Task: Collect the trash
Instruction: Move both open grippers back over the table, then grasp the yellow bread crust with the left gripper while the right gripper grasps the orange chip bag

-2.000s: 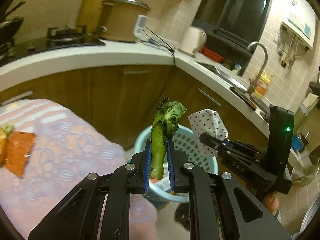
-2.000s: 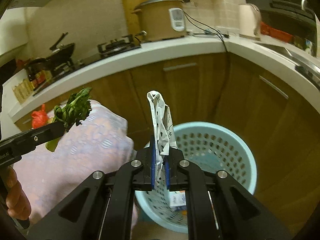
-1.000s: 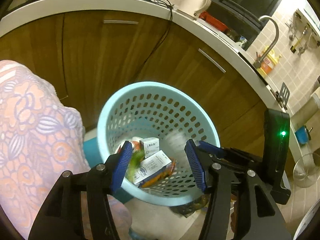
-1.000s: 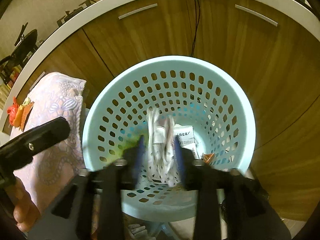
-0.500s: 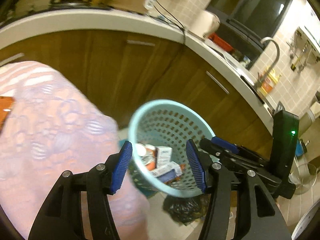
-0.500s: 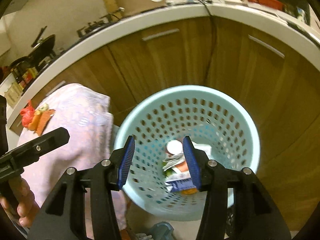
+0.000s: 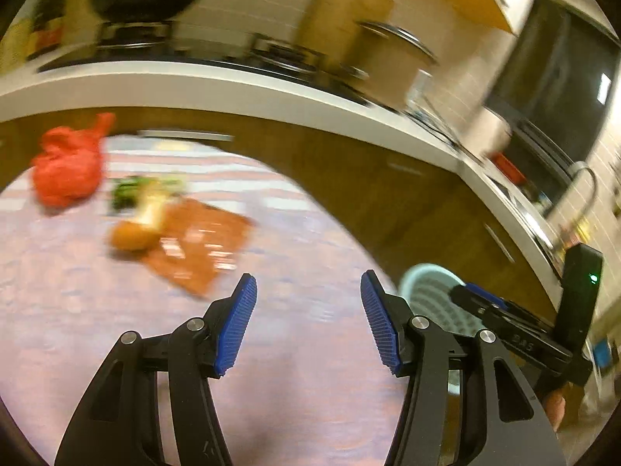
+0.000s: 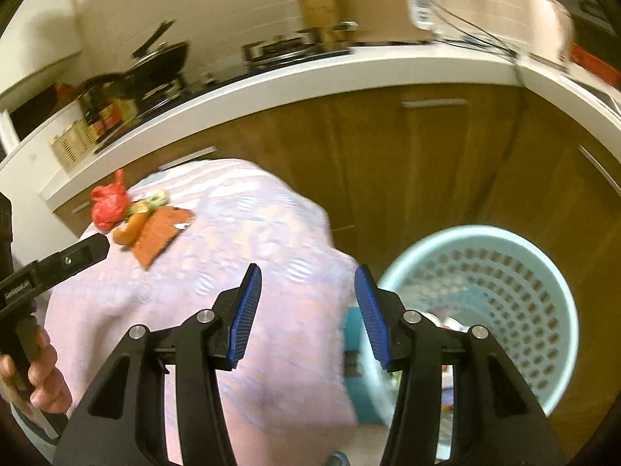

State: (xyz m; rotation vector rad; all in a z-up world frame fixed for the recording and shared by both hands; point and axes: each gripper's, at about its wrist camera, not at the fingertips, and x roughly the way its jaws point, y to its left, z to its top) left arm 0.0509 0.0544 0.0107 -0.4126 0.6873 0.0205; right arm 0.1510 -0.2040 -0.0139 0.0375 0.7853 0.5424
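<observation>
Left tongs (image 7: 308, 324): jaws spread wide, nothing between the blue pads. Right tongs (image 8: 307, 314): jaws likewise spread wide and empty.

Trash on the surface (image 8: 248, 233), which is covered by a pink patterned cloth, counted: one red crumpled bag (image 7: 66, 167), one bunch of green vegetable scraps (image 7: 132, 190), one orange-yellow rounded piece (image 7: 130, 235), one flat orange wrapper (image 7: 200, 244). Four items, grouped close together. The rounded piece touches the wrapper's near-left edge; the greens lie just behind it; the red bag sits beside the greens on the far left. Motion blur in the left wrist view prevents finer detail.

Position relative to the tongs: in the left wrist view the group lies ahead and to the left of the left tongs, the wrapper's near corner just beyond the left pad, not touching. In the right wrist view the same group (image 8: 151, 229) is well apart from the right tongs, at far left, with the other tongs' tip close to it.

One light blue perforated basket (image 8: 543, 272) stands on the floor beside the surface, below the wooden cabinets (image 8: 427, 163). It is just right of the right tongs, partly behind the right finger. Some items lie in its bottom; too hidden to count.
</observation>
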